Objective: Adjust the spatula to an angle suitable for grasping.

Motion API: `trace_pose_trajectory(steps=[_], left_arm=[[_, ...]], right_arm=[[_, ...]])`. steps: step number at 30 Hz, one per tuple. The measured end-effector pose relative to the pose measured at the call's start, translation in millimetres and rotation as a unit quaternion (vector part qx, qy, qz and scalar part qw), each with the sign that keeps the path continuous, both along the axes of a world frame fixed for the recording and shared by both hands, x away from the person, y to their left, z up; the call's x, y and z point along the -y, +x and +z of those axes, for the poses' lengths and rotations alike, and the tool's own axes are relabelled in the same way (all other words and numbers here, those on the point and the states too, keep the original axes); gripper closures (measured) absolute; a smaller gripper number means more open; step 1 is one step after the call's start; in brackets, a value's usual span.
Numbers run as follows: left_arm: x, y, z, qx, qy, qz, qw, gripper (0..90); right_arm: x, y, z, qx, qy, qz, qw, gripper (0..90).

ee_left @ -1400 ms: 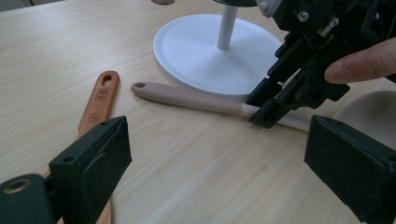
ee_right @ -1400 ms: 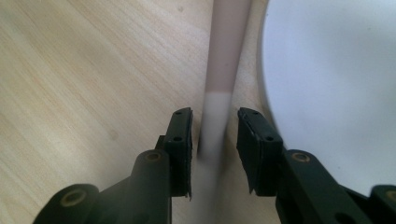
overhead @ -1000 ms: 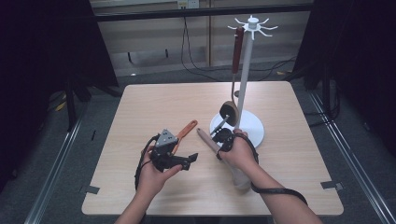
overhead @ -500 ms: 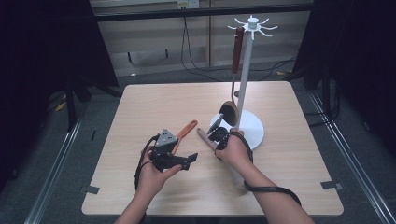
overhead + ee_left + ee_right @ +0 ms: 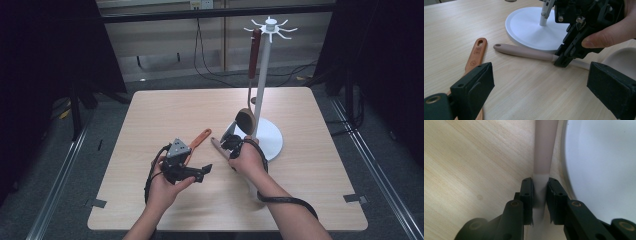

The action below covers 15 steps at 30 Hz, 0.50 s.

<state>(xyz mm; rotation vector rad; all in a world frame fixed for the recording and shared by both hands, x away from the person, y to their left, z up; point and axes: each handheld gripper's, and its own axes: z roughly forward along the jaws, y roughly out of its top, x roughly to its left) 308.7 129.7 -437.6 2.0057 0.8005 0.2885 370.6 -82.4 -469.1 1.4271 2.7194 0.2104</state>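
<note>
Since the earlier frame, right gripper (image 5: pixel 539 195) has shifted to the spatula (image 5: pixel 524 52) lying against the stand base (image 5: pixel 529 27), jaws closing on its handle. Seat squarely before lifting. Left gripper (image 5: pixel 541 82) gapes idle.

the worktop (image 5: pixel 165 115) looks like pale wood, smooth with fine lines. the spatula handle (image 5: pixel 524 51) is soft-looking, matt and pinkish beige. beside it, the stand base (image 5: pixel 529 27) is smooth white. the orange handle (image 5: pixel 477 53) looks like matt plastic. the gripper (image 5: pixel 539 192) is dull black plastic.
</note>
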Motion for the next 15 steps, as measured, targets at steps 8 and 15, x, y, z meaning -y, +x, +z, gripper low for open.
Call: trace_pose_trajectory(steps=[8, 15], left_arm=[[0.0, -0.7, 0.7, 0.001, 0.001, 0.001, 1.0000, 6.9], [0.2, -0.9, 1.1, 0.005, 0.002, 0.001, 1.0000, 6.9]], right_arm=[[-2.7, 2.9, -0.2, -0.009, -0.006, -0.005, 0.9999, 77.1], [-4.5, 3.1, 0.7, -0.020, -0.004, -0.017, 0.9996, 77.7]])
